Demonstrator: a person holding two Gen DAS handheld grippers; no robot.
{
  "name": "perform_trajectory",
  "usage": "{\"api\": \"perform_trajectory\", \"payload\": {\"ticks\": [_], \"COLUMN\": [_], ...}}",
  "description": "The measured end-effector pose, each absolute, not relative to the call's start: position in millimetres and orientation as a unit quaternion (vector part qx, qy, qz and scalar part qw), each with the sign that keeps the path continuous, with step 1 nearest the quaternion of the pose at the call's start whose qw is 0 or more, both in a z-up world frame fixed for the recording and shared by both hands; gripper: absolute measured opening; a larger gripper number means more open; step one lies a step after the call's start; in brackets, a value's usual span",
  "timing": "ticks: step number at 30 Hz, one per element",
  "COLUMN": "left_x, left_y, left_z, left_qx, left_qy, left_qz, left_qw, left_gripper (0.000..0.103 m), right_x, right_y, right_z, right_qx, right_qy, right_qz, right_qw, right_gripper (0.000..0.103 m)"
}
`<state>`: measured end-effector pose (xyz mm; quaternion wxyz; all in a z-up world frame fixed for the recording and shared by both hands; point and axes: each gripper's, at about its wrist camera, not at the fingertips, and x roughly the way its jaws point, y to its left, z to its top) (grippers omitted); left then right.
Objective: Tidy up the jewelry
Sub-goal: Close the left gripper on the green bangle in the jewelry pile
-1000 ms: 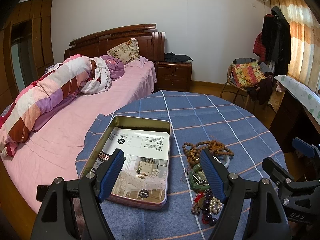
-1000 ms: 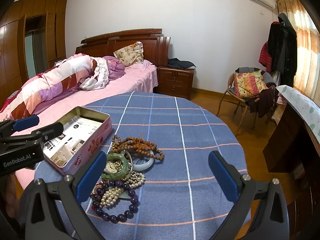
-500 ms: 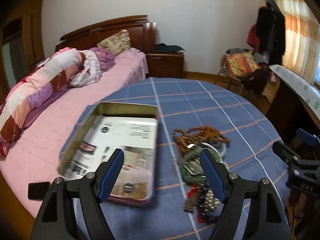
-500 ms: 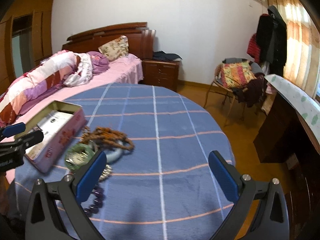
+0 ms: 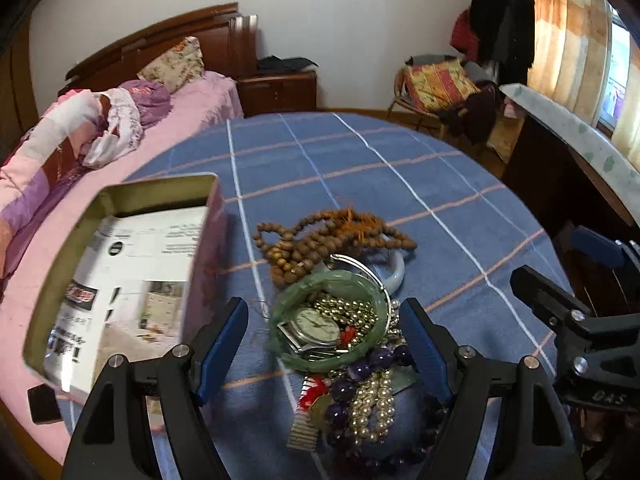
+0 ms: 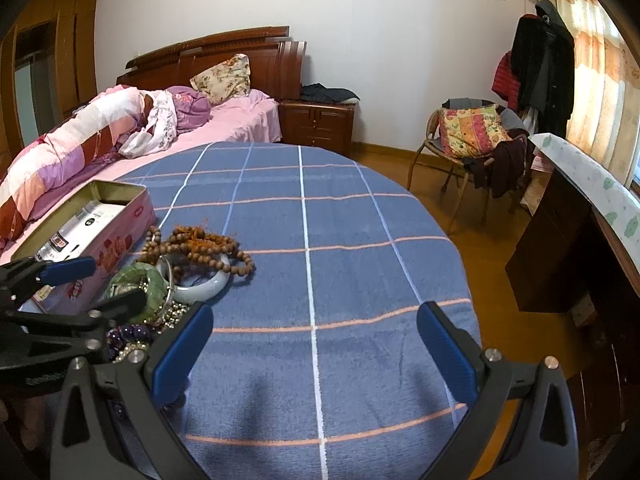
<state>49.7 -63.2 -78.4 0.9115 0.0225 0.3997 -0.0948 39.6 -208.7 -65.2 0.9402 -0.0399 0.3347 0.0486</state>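
Left gripper (image 5: 324, 344) over jewelry pile (image 5: 340, 320), fingers spread wide, right gripper (image 6: 316, 352) likewise spread above bare tablecloth (image 6: 360, 240).

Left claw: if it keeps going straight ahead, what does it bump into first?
Probably the translucent green jade bangle lying round a silver wristwatch; the open left claw frames both, though depth is unclear.

Round table, blue checked cloth (image 6: 360, 280); on it open tin (image 5: 120, 272), jewelry heap (image 5: 340, 320) beside.
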Motion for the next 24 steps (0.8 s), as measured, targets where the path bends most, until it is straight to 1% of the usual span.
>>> {"api": "perform_trajectory", "payload": {"ticks": [4,7,9,11,13,15,16,17,19,21,24], "left_x": [55.1,59.7,56.7,54.0,50.7,47.1,45.0,44.7,40.9,38.4,35.9], "left_y": [-68.1,-65.5,-64.1,-63.9,-64.3,-62.6,-61.1,-59.8,-56.5,-56.4,-51.0], "left_z": [-85.5,-90.0,-84.7,-81.3,-78.8,-74.9,-71.5,-69.3,-62.1,-59.4,-54.5], "left_qx": [0.036,0.028,0.025,0.027,0.033,0.033,0.036,0.034,0.026,0.036,0.027], "left_qy": [0.414,0.421,0.413,0.406,0.398,0.389,0.383,0.378,0.369,0.357,0.35], "left_qz": [-0.096,-0.1,-0.104,-0.108,-0.111,-0.111,-0.108,-0.113,-0.121,-0.117,-0.118], "left_qw": [0.904,0.901,0.904,0.907,0.91,0.914,0.917,0.918,0.921,0.926,0.929], "left_gripper": [0.078,0.078,0.069,0.052,0.046,0.033,0.018,0.009,0.006,0.0,0.0], "right_x": [40.3,40.0,40.4,40.5,40.8,40.4,40.1,40.1,39.5,39.4,38.9], "right_y": [-207.6,-207.8,-205.3,-204.9,-204.4,-203.7,-202.8,-202.5,-200.8,-198.8,-195.5], "right_z": [-66.0,-65.7,-66.6,-67.7,-68.8,-69.6,-70.1,-70.4,-71.5,-72.3,-73.3], "right_qx": [-0.042,-0.042,-0.044,-0.044,-0.044,-0.046,-0.046,-0.047,-0.048,-0.049,-0.052], "right_qy": [0.337,0.336,0.336,0.338,0.339,0.34,0.34,0.341,0.341,0.342,0.343], "right_qz": [0.05,0.053,0.053,0.053,0.053,0.054,0.054,0.055,0.055,0.057,0.059], "right_qw": [0.939,0.939,0.939,0.939,0.938,0.938,0.938,0.937,0.937,0.937,0.936], "right_gripper": [0.103,0.103,0.103,0.103,0.103,0.103,0.103,0.103,0.103,0.103,0.103]}}
